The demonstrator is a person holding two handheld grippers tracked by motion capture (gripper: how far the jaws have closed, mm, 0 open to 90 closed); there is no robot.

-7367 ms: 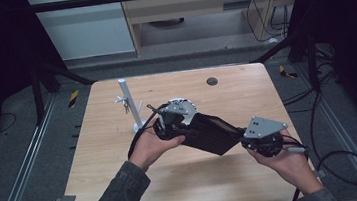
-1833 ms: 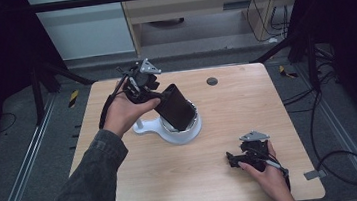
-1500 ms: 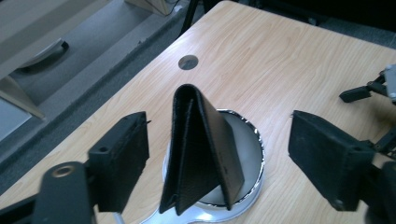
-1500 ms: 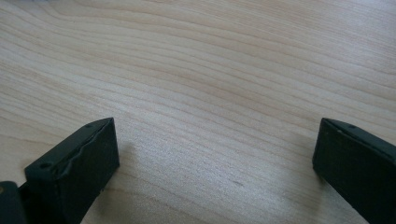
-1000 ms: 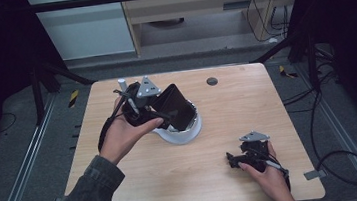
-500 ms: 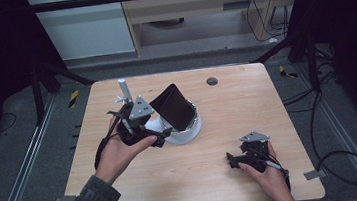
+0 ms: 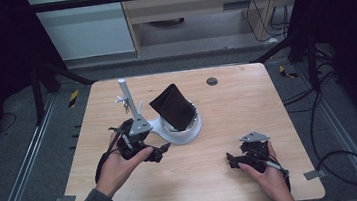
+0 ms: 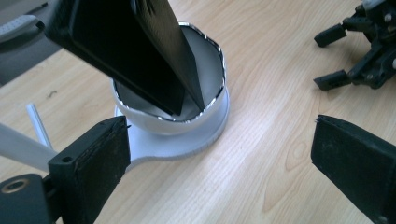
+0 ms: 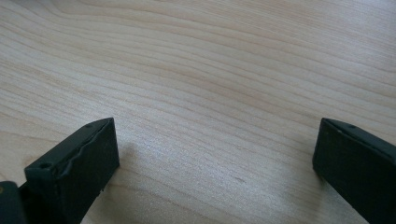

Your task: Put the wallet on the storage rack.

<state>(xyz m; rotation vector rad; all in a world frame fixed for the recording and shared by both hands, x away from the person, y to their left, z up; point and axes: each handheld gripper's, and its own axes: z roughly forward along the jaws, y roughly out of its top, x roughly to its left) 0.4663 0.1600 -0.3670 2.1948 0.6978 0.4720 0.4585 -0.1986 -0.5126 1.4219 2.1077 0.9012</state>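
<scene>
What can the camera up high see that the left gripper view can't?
High view alone: the white post by the stand, the dark round spot on the table, both hands, the floor around the table. Left gripper view alone: the black wallet's bottom edge resting inside the white cup, seen close between the left gripper's open jaws. Both: wallet, cup, the wooden table and the right gripper.
</scene>
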